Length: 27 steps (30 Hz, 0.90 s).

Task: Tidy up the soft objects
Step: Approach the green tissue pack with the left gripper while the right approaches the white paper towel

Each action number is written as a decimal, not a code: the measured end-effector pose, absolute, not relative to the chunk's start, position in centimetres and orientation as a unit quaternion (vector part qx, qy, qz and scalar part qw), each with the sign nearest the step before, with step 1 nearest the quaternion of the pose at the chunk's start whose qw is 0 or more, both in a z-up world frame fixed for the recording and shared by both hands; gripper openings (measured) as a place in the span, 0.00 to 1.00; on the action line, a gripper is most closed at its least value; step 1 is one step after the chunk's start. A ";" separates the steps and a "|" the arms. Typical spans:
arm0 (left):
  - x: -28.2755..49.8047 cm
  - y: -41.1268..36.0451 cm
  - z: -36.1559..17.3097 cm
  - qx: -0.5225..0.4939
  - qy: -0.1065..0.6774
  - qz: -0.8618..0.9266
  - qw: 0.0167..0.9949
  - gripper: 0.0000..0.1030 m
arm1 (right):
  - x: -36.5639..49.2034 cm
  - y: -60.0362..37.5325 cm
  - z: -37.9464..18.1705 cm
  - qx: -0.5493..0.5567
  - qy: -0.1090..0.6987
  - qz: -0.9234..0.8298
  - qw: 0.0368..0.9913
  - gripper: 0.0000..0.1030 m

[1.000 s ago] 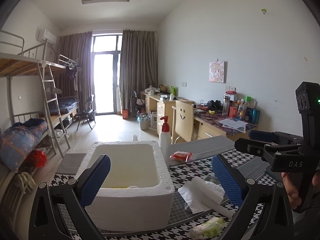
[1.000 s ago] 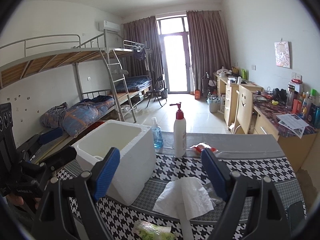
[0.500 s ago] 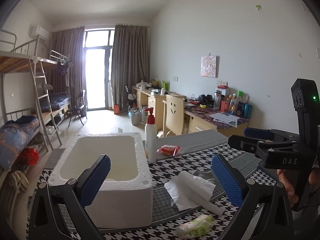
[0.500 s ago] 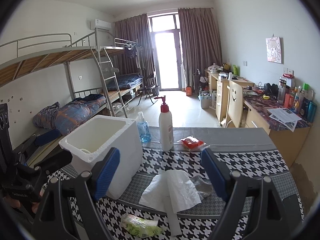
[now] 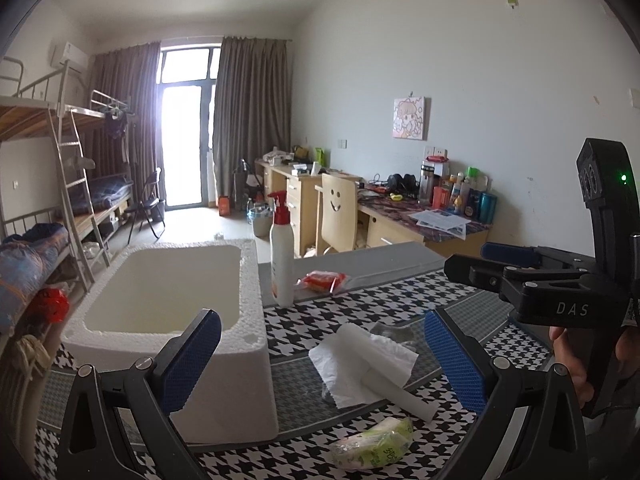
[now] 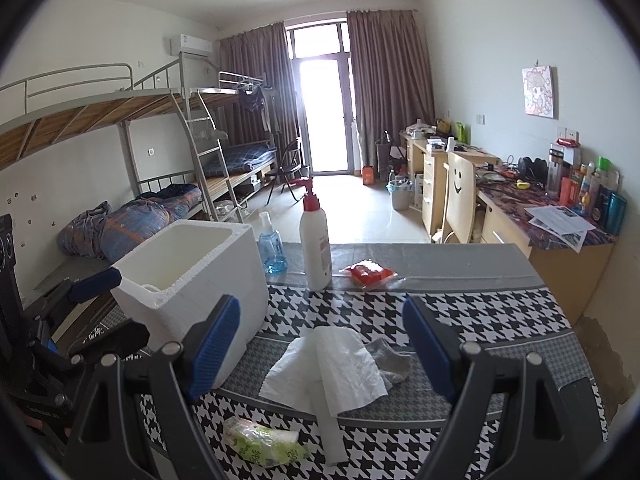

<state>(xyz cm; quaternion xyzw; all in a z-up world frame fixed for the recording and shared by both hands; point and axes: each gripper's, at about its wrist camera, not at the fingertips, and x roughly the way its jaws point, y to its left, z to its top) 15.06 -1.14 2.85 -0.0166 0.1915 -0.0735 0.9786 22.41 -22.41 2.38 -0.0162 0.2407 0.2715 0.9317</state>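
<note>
Change: I am pulling both grippers back and up from the foam box [image 5: 168, 320]; against a second ago it is sitting lower and further left in my left view, and the tissue pack [image 5: 372, 446] is now showing whole.
Meaning: I am judging that one drop into the box is done and I am lining up on the next soft thing.
Left gripper [image 5: 320, 364]: I am holding its blue fingers [image 5: 192, 360] spread wide, gripping nothing, above the near bench [image 5: 460, 292] edge.
Right gripper [image 6: 320, 344]: I am keeping it spread and empty too, hovering over the paper towel [image 6: 332, 364].
Paper towel: thin, creased white sheet, partly unrolled off a slim roll, lying mid-bench just right of the box.
Sock [image 6: 390, 362]: grey knit, limp, tucked partly under the towel's right edge.
Tissue pack: soft, crinkly green-and-white wrapper, nearest to me, apart from the towel.
Foam box: rigid white polystyrene, thick grainy walls, open top; I cannot tell what is lying inside.
Red packet [image 6: 370, 272]: glossy film, at the far bench edge beside the pump bottle [image 6: 316, 236].
Bench cover: houndstooth cloth, flat.
</note>
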 end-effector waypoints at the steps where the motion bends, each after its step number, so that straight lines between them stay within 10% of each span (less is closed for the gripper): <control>1: 15.1 -1.3 2.7 -0.017 0.193 -0.074 0.978 0.99 | 22.4 -22.5 2.2 -0.017 0.242 0.271 0.932 0.84; 27: 15.7 -3.5 -2.3 -0.002 0.255 -0.109 0.961 0.99 | 23.4 -23.6 -1.9 -0.010 0.289 0.255 0.923 0.82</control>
